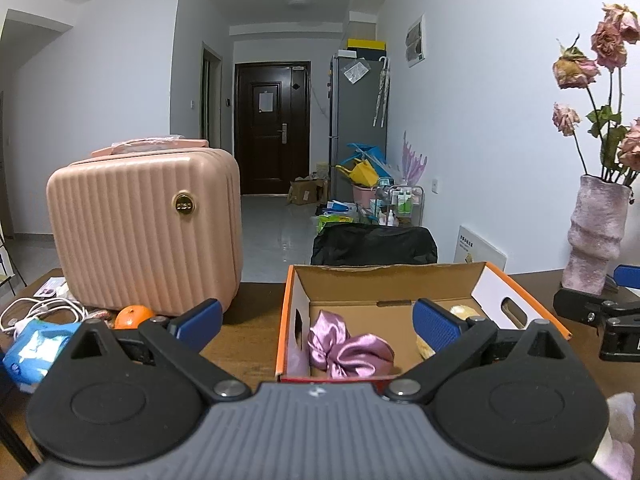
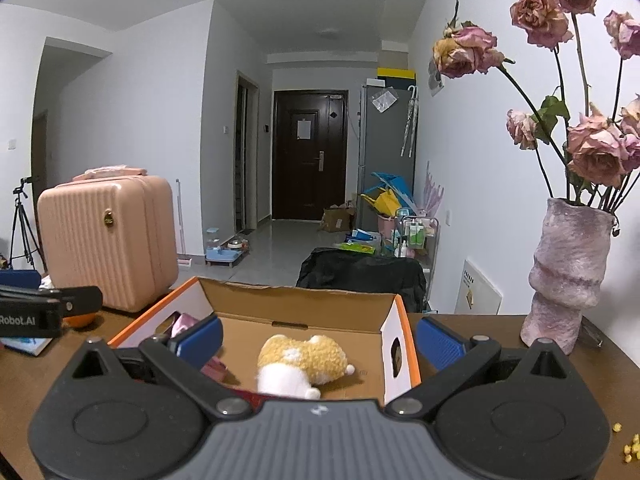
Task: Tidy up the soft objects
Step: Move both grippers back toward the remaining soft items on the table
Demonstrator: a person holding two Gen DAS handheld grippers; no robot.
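An open cardboard box (image 1: 384,280) with orange sides stands on the brown table; it also shows in the right wrist view (image 2: 304,304). In it lie a pink satin scrunchie (image 1: 348,350) at the left and a yellow-and-white plush toy (image 2: 302,364) at the right, partly hidden in the left wrist view (image 1: 464,312). My left gripper (image 1: 318,322) is open and empty, above the box's near left part. My right gripper (image 2: 320,340) is open and empty, above the near right part, over the plush. A pale fluffy object (image 1: 620,420) shows at the lower right edge.
A pink ribbed case (image 1: 148,232) stands at the left, with an orange (image 1: 132,316), a blue tissue pack (image 1: 36,348) and white cables (image 1: 40,308) in front. A pink vase (image 2: 568,272) of dried roses stands at the right. Yellow crumbs (image 2: 630,446) lie near the table edge.
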